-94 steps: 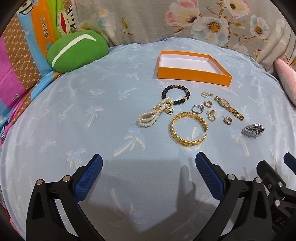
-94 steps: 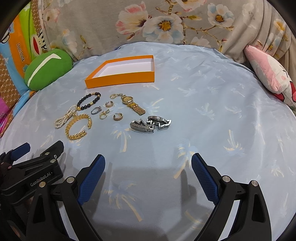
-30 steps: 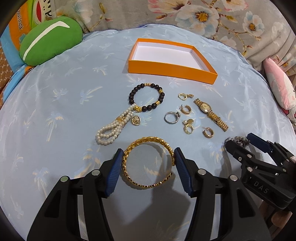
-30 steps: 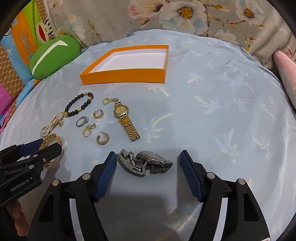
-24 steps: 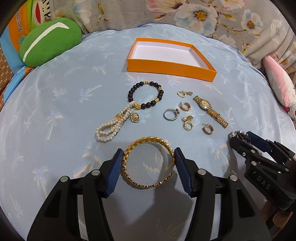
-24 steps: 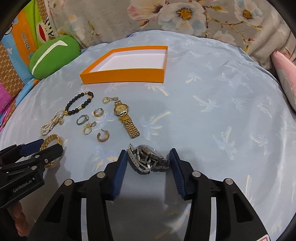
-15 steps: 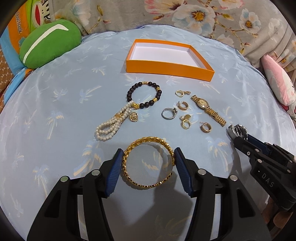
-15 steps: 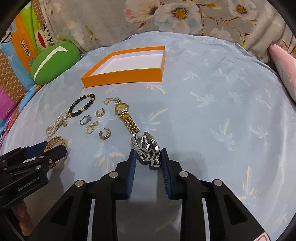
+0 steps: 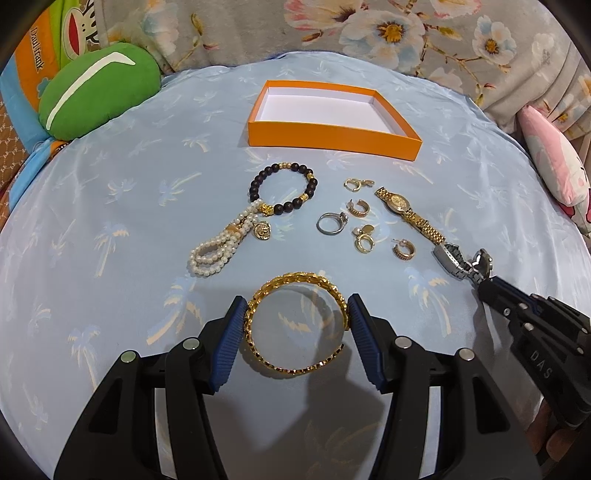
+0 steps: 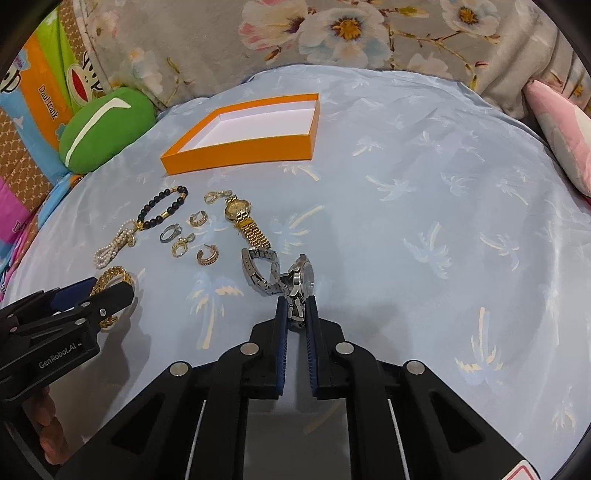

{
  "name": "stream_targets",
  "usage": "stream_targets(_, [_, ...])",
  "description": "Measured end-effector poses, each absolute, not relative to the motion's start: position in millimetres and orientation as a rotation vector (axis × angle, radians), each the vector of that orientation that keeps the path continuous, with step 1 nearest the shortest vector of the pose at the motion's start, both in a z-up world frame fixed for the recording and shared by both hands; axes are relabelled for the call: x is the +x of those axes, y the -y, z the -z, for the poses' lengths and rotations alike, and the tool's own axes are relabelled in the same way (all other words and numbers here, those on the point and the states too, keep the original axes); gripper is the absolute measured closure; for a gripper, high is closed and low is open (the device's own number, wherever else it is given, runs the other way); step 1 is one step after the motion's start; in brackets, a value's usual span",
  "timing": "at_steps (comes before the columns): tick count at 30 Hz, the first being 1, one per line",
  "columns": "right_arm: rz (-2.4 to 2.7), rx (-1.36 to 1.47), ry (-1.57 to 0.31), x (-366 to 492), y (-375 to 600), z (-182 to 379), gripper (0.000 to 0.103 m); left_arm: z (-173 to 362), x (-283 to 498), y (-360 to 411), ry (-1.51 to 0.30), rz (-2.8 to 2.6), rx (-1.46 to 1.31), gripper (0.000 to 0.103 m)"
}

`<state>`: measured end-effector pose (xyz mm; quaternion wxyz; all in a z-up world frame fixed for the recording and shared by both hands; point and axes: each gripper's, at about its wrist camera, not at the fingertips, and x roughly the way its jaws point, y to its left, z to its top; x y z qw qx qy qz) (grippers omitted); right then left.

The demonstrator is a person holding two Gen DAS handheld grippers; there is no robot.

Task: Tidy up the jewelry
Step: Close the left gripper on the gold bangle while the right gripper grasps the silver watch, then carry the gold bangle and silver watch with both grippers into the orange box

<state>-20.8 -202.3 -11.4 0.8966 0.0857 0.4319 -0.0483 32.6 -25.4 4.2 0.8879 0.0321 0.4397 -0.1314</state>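
My left gripper [image 9: 296, 314] is shut on a gold chain bangle [image 9: 295, 295], its blue pads pressed on both sides of it. My right gripper [image 10: 295, 308] is shut on the band of a silver watch [image 10: 295, 275], which hangs lifted off the cloth; it also shows in the left wrist view [image 9: 463, 260]. An empty orange box [image 9: 332, 131] with a white inside stands at the back. Between lie a black bead bracelet [image 9: 284, 188], a pearl strand [image 9: 218, 245], a gold watch [image 9: 410, 214], a silver ring [image 9: 330, 223] and several gold earrings [image 9: 404, 249].
Everything lies on a light blue cloth [image 9: 110, 221] with palm prints. A green cushion [image 9: 96, 88] sits at the back left, a pink cushion [image 9: 554, 166] at the right, and floral fabric [image 9: 369, 29] runs behind the box.
My right gripper closed on the silver watch and lifted it; the band now hangs stretched out. My left gripper stays clamped on the gold bangle and has barely moved.
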Motion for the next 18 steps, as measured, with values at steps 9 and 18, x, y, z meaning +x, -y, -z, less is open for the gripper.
stream_targets(9, [0.125, 0.146, -0.895, -5, 202, 10, 0.079, -3, 31, 26, -0.912, 0.275, 0.067, 0.048])
stream_targets(18, [0.129, 0.146, -0.885, -2, 203, 8, 0.089, -5, 32, 27, -0.91, 0.281, 0.068, 0.049])
